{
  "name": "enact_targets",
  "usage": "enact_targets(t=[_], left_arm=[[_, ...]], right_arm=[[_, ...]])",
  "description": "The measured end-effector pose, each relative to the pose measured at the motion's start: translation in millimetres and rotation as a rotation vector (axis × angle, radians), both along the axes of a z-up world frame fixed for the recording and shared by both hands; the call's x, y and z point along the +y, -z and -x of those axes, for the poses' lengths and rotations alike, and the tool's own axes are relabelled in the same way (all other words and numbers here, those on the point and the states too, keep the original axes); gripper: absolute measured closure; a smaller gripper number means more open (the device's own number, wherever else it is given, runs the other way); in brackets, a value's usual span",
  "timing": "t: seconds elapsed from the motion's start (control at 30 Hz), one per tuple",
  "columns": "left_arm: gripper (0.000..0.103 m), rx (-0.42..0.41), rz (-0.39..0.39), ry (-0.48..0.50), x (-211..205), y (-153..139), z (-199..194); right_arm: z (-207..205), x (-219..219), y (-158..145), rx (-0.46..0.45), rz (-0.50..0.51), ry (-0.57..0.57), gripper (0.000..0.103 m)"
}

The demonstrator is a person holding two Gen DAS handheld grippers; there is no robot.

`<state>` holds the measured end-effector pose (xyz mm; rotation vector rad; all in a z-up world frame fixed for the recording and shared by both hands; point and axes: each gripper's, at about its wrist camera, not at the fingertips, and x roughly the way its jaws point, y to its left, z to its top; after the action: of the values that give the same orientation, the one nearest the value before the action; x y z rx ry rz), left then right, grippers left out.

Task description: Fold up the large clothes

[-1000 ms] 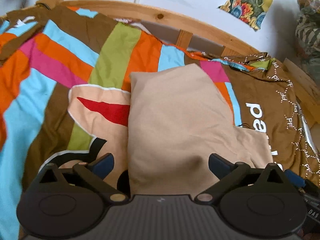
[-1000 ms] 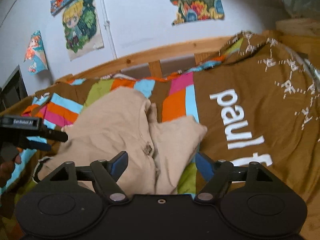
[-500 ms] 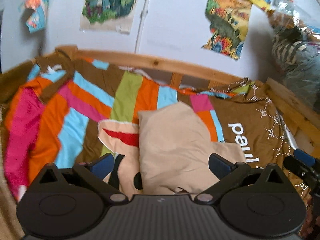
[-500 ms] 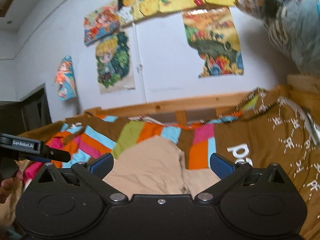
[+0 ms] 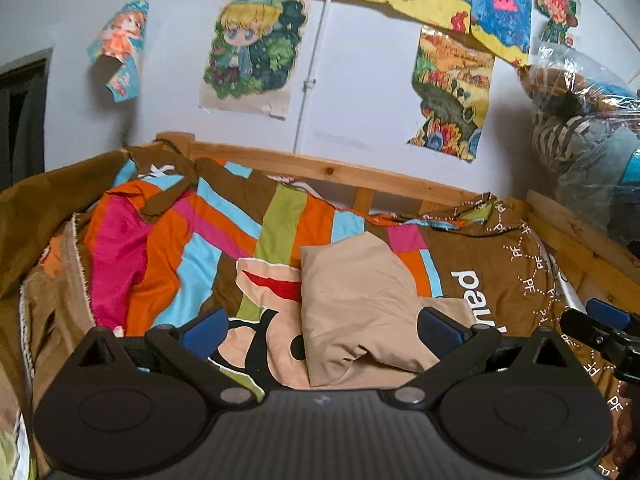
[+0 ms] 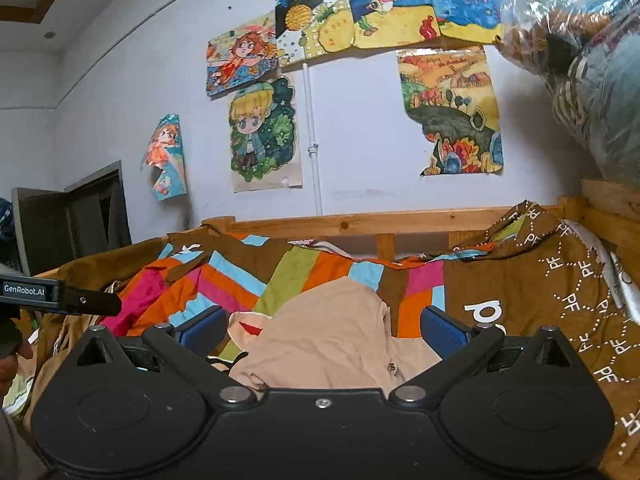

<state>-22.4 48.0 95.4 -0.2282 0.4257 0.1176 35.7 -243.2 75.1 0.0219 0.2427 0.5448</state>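
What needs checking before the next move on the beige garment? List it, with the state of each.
1. Left gripper open and empty: ok, jaws wide apart, nothing between them.
2. Right gripper open and empty: ok.
3. Beige garment folded: ok, it lies as a compact bundle on the bedspread.
4. Fold neat: not ok, a flap sticks out on the right and the near edge buckles.
5. Grippers clear of the cloth: ok, both are held above it, not touching.
6. Next garment in reach: cannot tell, no other loose clothing shows on the bed.
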Motion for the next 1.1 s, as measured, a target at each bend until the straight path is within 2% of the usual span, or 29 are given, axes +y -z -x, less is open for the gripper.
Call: enact_targets(t=[0.23,0.33,0.47,0.6,1.1], left_arm=[[0.001,-0.063,-0.014,-0.022,-14,23,31],[0.001,-0.024,-0.044,-0.006,-20,39,39],[0.001,0.065,-0.107,0.051,-31,54,36],[0.001,0.096,-0.119,0.082,-37,60,33],[0.001,0.116,-0.092,0.043,-30,63,30]], right_arm=[[27,1,2,-0.078,0.032,-0.021,0.001],[26,1,9,-0.036,0.044,-0.012,0.001],[17,3,23,0.075,0.070,0.018,0.001],[11,1,37,0.173,0.070,0.047,0.001],[10,4,48,0.207,0.097,0.033,0.001]])
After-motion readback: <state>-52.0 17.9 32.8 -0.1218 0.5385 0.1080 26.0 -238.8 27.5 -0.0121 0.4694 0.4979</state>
